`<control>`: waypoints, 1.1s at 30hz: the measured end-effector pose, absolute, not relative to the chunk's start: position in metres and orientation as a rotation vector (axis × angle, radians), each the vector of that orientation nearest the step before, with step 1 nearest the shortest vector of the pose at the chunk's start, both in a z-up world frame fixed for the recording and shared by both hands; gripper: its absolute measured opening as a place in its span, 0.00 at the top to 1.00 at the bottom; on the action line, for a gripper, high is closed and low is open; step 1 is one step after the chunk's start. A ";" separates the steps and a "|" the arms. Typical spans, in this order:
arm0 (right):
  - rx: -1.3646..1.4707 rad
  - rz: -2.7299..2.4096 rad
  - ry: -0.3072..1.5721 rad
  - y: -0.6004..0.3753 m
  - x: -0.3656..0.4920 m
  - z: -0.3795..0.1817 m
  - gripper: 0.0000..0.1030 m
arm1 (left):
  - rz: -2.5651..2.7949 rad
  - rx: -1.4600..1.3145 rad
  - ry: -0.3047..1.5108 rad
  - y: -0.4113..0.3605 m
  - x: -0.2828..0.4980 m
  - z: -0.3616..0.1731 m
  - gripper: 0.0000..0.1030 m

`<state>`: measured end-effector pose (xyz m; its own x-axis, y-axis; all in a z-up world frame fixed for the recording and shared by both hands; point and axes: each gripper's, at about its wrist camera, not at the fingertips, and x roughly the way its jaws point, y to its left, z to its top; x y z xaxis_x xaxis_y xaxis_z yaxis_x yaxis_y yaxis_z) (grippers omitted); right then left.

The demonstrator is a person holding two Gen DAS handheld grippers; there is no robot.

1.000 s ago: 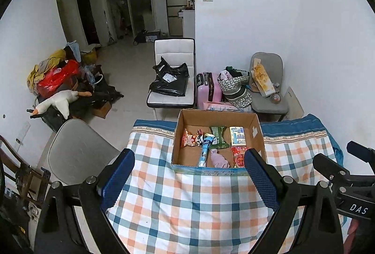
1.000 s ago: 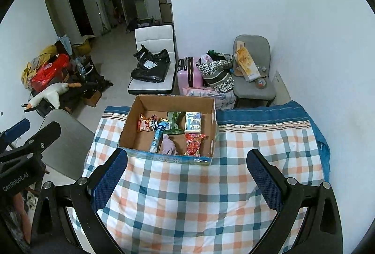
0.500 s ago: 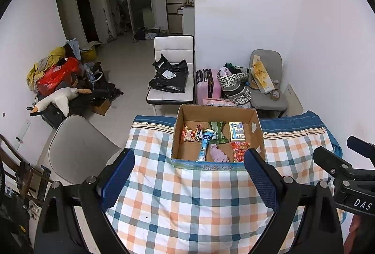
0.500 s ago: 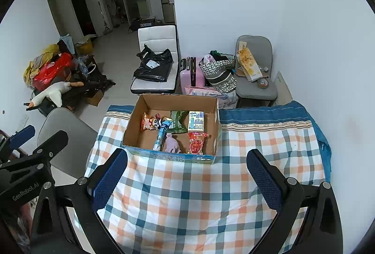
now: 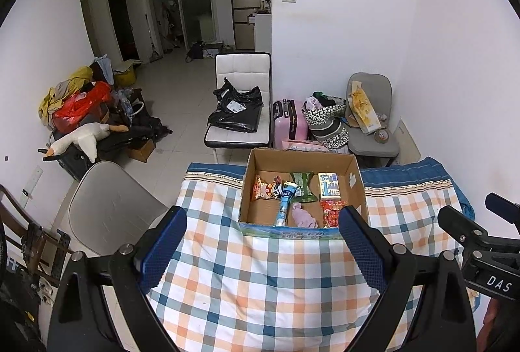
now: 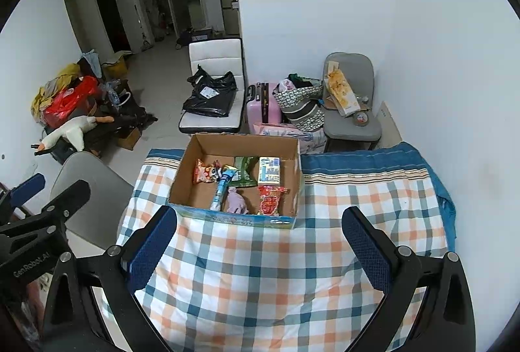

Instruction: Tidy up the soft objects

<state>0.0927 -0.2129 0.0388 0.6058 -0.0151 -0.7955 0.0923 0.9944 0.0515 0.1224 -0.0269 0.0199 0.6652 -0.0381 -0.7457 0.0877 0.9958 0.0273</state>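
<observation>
Left wrist view: left claw (image 5: 261, 236) spread wide, holding nothing, above the checked desk (image 5: 260, 280); right claw (image 6: 258, 238) likewise gaping, empty; soft packets lie in the cardboard box (image 6: 294, 157).

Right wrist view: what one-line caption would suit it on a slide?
Open right gripper poised over a checked tablecloth, facing a cardboard box of snack packets and a small purple soft item.

Snack packets (image 6: 269, 175), a tube and a lilac sock lie inside the cardboard box (image 6: 182, 179).
</observation>
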 end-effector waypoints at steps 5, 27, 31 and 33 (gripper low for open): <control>0.082 -0.106 0.915 -0.215 0.091 0.038 0.00 | -0.063 0.064 0.844 -0.028 0.122 0.022 0.07; 0.074 -0.116 0.907 -0.212 0.090 0.035 0.00 | -0.058 0.057 0.848 -0.030 0.120 0.021 0.07; 0.074 -0.117 0.910 -0.212 0.089 0.035 0.00 | -0.051 0.049 0.852 -0.030 0.114 0.013 0.07; 0.077 -0.118 0.914 -0.211 0.091 0.035 0.00 | -0.053 0.050 0.854 -0.030 0.114 0.013 0.07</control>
